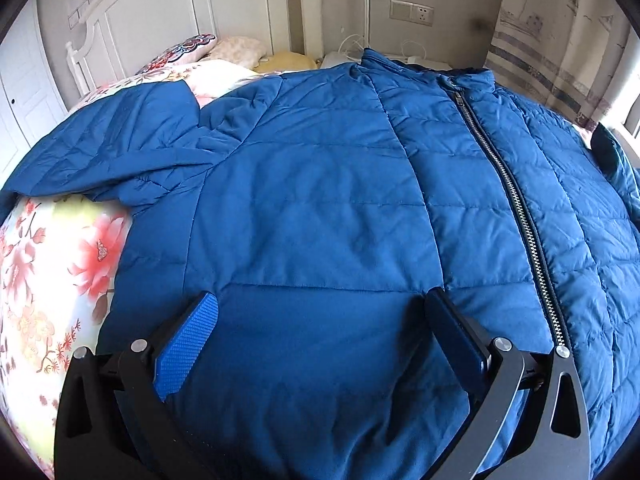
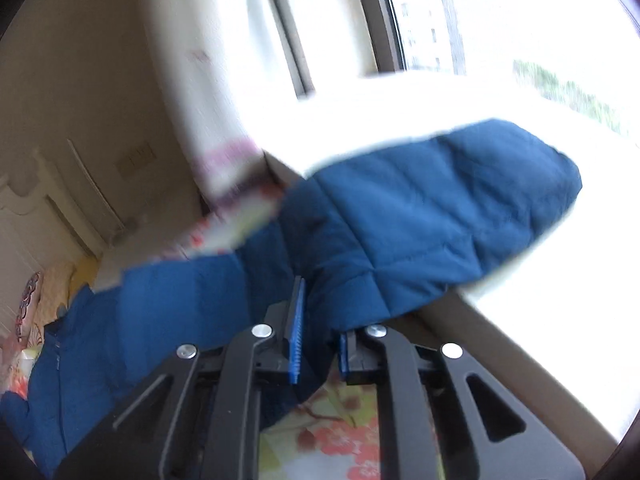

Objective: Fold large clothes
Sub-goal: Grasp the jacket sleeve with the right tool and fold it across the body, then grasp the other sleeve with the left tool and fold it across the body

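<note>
A blue quilted jacket (image 1: 320, 184) lies front up on the bed, zipper (image 1: 516, 200) closed, collar at the far end. Its left sleeve (image 1: 112, 148) lies spread to the left. My left gripper (image 1: 320, 312) is open and empty just above the jacket's hem, one finger on each side of the hem panel. My right gripper (image 2: 320, 320) is shut on the jacket's right sleeve (image 2: 420, 220) and holds it lifted off the bed; the cuff end hangs out to the right in front of the window.
The floral bedsheet (image 1: 52, 280) shows at the left and under the right gripper (image 2: 320, 448). Pillows (image 1: 192, 50) and a white headboard (image 1: 160, 8) stand at the far end. A bright window (image 2: 480, 20) and sill are close on the right.
</note>
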The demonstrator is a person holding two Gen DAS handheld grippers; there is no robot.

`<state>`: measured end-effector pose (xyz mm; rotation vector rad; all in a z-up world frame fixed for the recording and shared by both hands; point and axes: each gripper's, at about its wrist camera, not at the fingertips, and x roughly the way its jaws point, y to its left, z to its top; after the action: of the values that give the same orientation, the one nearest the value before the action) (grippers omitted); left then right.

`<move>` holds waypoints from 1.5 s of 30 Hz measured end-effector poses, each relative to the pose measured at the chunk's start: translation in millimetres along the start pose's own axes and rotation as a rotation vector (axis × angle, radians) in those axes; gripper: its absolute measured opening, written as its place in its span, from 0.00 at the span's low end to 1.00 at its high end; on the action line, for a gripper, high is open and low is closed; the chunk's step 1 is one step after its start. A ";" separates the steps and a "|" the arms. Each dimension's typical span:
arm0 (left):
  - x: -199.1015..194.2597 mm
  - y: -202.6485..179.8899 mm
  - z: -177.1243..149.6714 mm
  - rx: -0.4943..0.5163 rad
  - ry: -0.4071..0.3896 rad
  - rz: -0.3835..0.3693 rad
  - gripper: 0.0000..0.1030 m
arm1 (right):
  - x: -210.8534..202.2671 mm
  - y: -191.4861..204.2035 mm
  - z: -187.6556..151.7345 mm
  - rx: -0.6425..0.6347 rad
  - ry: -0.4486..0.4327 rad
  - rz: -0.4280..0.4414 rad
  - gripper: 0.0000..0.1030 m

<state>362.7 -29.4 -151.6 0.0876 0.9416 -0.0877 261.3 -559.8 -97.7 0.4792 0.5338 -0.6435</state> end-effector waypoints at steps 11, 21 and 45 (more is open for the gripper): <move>1.0 4.4 1.8 0.008 0.000 -0.021 0.96 | -66.2 233.0 -68.5 -0.653 -0.075 0.389 0.10; 0.0 5.7 0.7 0.004 -0.005 -0.029 0.96 | -5.8 290.2 -171.0 -0.860 0.396 0.511 0.77; -84.4 -176.7 26.0 0.592 -0.325 -0.121 0.95 | -35.3 99.8 -150.4 -0.345 0.306 0.331 0.59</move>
<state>314.2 -204.7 -74.5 0.5476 0.5707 -0.4784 257.0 -389.1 -166.3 0.3286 0.8174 -0.1527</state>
